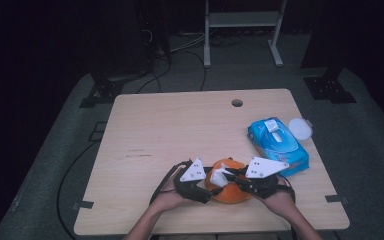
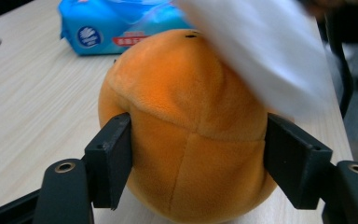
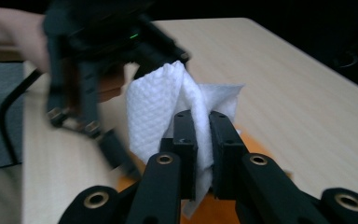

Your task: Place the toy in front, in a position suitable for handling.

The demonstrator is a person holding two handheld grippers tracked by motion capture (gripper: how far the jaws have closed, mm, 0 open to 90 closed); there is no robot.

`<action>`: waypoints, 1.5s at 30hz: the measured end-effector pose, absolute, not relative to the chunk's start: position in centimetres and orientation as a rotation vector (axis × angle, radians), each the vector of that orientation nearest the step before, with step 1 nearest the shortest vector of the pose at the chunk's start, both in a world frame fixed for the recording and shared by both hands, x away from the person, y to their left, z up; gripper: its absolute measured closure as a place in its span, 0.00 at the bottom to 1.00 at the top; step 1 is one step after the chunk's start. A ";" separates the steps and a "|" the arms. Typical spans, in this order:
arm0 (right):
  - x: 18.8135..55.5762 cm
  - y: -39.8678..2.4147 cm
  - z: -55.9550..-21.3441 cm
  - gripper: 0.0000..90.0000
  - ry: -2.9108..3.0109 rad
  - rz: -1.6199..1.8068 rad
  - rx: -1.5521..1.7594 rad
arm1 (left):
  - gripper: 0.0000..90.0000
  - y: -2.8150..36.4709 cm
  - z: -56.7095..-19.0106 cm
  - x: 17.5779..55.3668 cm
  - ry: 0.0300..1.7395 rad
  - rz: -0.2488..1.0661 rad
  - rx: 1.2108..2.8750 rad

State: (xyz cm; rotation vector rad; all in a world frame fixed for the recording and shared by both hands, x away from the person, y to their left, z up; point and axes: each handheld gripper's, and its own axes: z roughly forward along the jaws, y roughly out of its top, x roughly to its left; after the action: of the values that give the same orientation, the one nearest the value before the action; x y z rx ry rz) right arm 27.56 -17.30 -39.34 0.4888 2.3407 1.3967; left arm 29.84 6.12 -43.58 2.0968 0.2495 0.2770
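An orange plush toy [image 1: 228, 192] sits on the wooden table [image 1: 180, 130] near its front edge. My left gripper [image 1: 211, 189] comes at it from the left and is shut on it. In the left gripper view both black pads [image 2: 114, 158] press into the sides of the plush [image 2: 186, 116]. My right gripper [image 1: 228, 173] reaches in from the right and is shut on a white wipe [image 1: 219, 175] just above the toy. The right gripper view shows the jaws [image 3: 203, 126] pinching the quilted wipe [image 3: 154, 107], with the left gripper [image 3: 88, 70] blurred behind it.
A blue pack of wet wipes [image 1: 277, 145] lies to the right of the toy, with a round white lid [image 1: 300, 128] beside it near the table's right edge. A cable hole [image 1: 237, 103] sits at the far edge. A metal frame [image 1: 242, 30] stands on the floor beyond.
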 end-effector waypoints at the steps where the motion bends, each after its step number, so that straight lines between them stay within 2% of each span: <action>1: 27.9 -17.6 -39.3 0.91 2.335 1.386 0.505 | 0.33 6.1 -43.6 29.8 0.248 0.279 2.096; 3: 28.4 -18.2 -39.6 0.91 2.328 1.349 0.541 | 0.32 6.3 -43.7 30.0 0.269 0.262 2.091; 5: 28.9 -19.2 -40.3 0.91 2.339 1.332 0.588 | 0.24 6.5 -43.8 30.4 0.327 0.213 2.078; 7: 28.8 -19.8 -40.8 0.91 2.345 1.346 0.626 | 0.12 6.6 -43.7 30.8 0.386 0.097 2.047; 9: 28.7 -19.9 -40.8 0.91 2.348 1.350 0.627 | 0.11 6.5 -43.5 31.0 0.448 0.014 2.004; 10: 28.5 -19.8 -40.8 0.91 2.353 1.349 0.622 | 0.12 6.2 -43.4 31.0 0.459 0.028 2.011; 11: 28.2 -19.6 -40.7 0.91 2.361 1.353 0.615 | 0.16 5.9 -43.4 30.7 0.453 0.089 2.040; 14: 27.3 -18.8 -40.4 0.91 2.376 1.358 0.569 | 0.26 5.6 -43.4 30.0 0.395 0.155 2.052; 20: 27.1 -17.1 -39.4 0.91 2.383 1.382 0.498 | 0.35 5.1 -43.1 28.9 0.276 0.286 2.090; 25: 28.0 -19.0 -39.6 0.91 2.343 1.339 0.580 | 0.34 5.4 -43.5 29.1 0.285 0.259 2.075; 29: 27.8 -20.7 -40.6 0.91 2.382 1.333 0.639 | 0.16 5.5 -43.4 29.9 0.374 0.096 2.022; 30: 27.6 -20.7 -40.8 0.91 2.390 1.336 0.643 | 0.15 5.4 -43.3 30.0 0.395 0.070 2.006; 33: 26.8 -20.4 -40.6 0.91 2.387 1.352 0.623 | 0.26 5.0 -43.3 29.4 0.366 0.148 2.028; 36: 26.5 -19.5 -40.0 0.91 2.395 1.390 0.579 | 0.32 4.8 -43.1 28.8 0.321 0.211 2.047; 40: 26.2 -17.3 -39.5 0.91 2.394 1.365 0.501 | 0.36 4.6 -43.0 28.0 0.233 0.291 2.084; 45: 27.0 -17.7 -39.4 0.91 2.354 1.340 0.549 | 0.38 4.9 -43.3 28.2 0.229 0.290 2.070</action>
State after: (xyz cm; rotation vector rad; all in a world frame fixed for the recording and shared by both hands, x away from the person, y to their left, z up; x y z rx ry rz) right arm 27.05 -17.75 -39.39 0.5492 2.3544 1.3396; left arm 28.16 4.89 -43.35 2.0705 0.2289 0.2899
